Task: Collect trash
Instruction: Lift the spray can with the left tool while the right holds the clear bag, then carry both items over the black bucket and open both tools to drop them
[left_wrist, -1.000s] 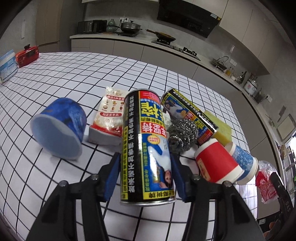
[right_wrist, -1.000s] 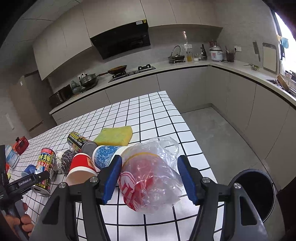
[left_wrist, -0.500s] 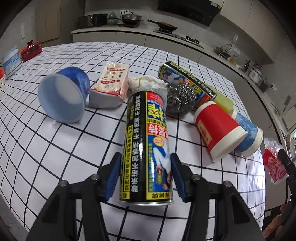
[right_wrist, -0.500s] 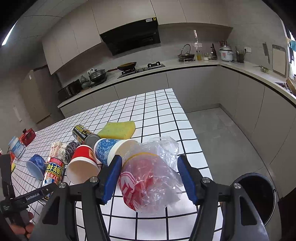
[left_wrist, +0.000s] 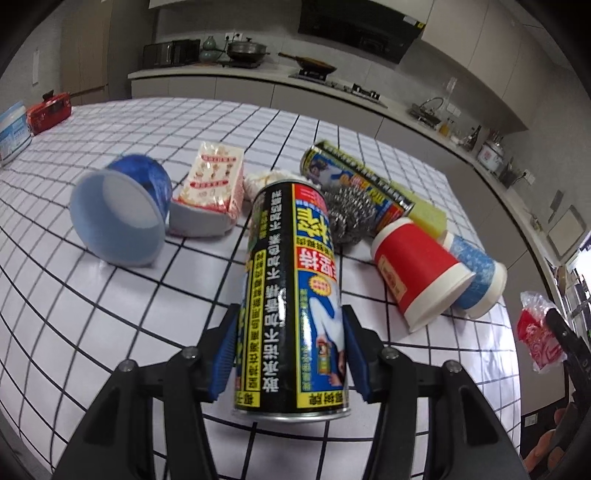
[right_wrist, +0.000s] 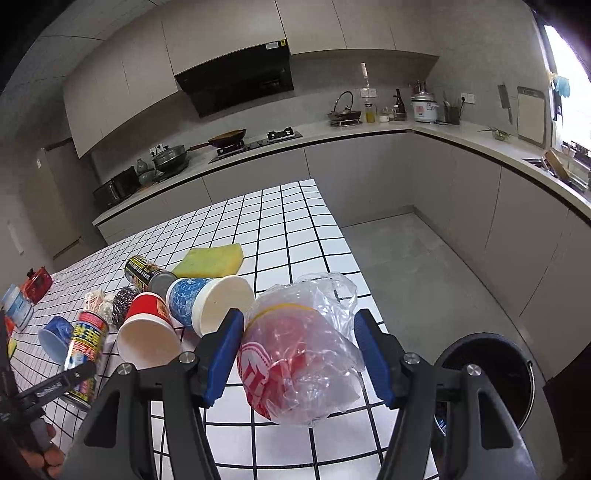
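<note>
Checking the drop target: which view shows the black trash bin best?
The right wrist view. The black trash bin sits on the floor past the table's edge at lower right, its open rim showing, partly hidden by the right gripper, which holds the plastic bag. The left wrist view shows none of it.

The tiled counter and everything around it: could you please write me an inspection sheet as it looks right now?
Surface: white tiled counter, dark grid lines.
Job's things: spray can in left hand-held gripper; bagged red cup in right hand-held gripper; black bin on floor.
Clutter: red cup, blue patterned cup, blue tub, second can, steel scourer, yellow sponge, snack packet.
Grippers: both closed on their loads.
Cables: nothing seen.
Surroundings: kitchen worktop, hob, extractor hood.
</note>
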